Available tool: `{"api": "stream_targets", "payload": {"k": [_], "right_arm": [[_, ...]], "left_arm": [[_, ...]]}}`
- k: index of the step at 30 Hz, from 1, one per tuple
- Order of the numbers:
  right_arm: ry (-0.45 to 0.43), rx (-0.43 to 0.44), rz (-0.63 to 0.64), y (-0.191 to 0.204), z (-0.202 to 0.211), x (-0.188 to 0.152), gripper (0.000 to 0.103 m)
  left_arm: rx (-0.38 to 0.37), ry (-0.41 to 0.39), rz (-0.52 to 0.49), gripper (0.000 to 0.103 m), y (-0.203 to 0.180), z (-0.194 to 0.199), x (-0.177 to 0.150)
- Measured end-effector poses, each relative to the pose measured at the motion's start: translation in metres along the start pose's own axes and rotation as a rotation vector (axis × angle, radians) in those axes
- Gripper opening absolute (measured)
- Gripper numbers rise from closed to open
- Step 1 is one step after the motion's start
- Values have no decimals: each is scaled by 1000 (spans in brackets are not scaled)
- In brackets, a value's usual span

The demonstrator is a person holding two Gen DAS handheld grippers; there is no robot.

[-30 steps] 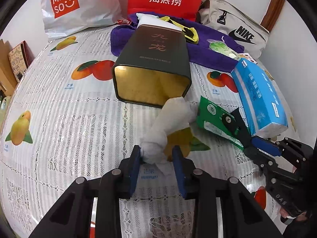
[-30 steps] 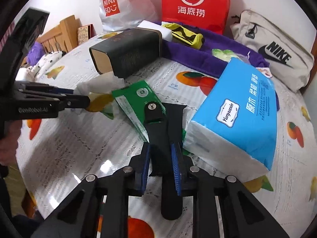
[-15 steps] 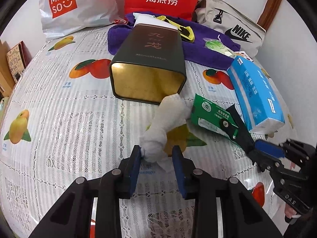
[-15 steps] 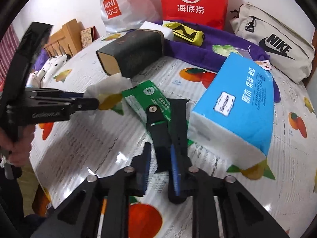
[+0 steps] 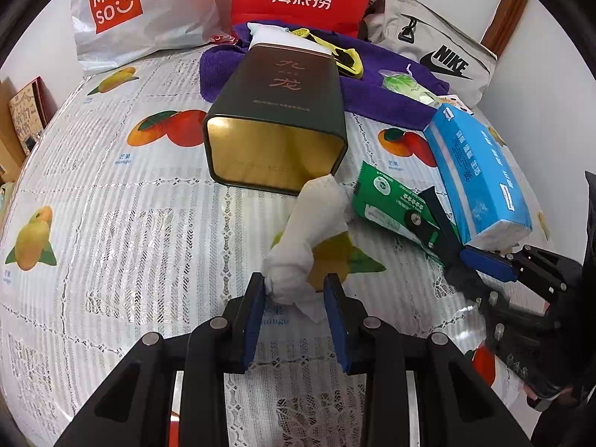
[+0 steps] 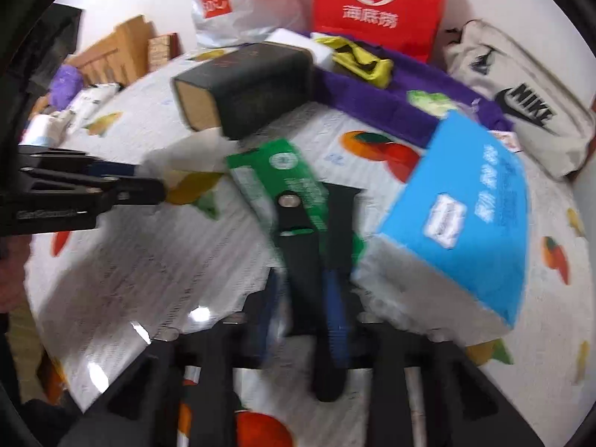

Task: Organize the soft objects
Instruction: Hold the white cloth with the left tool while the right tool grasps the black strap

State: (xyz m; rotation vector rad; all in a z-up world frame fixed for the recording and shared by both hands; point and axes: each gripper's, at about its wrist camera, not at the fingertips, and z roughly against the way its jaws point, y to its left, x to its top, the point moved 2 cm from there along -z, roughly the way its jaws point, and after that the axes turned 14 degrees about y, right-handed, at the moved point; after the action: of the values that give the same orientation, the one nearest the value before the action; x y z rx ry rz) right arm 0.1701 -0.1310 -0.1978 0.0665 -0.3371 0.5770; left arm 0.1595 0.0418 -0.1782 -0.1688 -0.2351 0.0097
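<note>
The white tissue wad (image 5: 309, 238) lies mid-frame in the left wrist view, on the fruit-print worktop (image 5: 123, 231), its far end touching the lower right rim of the open dark tin (image 5: 277, 126), its near end between the fingers of the left hand-held gripper (image 5: 296, 300). That gripper stands fairly wide; the left pad touches the wad, the right pad is clear of it, so no real grip shows. The right hand-held gripper (image 6: 303, 305), blurred in its own view, appears closed narrow on a black strap (image 6: 320, 260) lying over the green packet (image 6: 283, 182), beside the blue tissue pack (image 6: 473, 223). The step in hand seems to be stuffing the wad into the tin; next calls for closing on it and pushing forward.
</note>
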Motion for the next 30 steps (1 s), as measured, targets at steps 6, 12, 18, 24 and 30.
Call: {"api": "stream_targets", "payload": {"k": [6,12,18,24,30], "right_arm": [[5,38,-17,-3,14,-5,21],[36,90,6,20,27,-26,21],[60,120,-12,23,14,-34,25],[44,101,-5,25,8,-27,29],[25,78,3,29,5,-22,22]], "left_arm": [[-13,-3,0,31,0,0,-1],[-23,-7,3,31,2,2,-3],[-26,-5,-1,31,3,4,-4],[-20,-5,2,36,6,3,1],[-2,-12,-22,36,-2,-4,10]]}}
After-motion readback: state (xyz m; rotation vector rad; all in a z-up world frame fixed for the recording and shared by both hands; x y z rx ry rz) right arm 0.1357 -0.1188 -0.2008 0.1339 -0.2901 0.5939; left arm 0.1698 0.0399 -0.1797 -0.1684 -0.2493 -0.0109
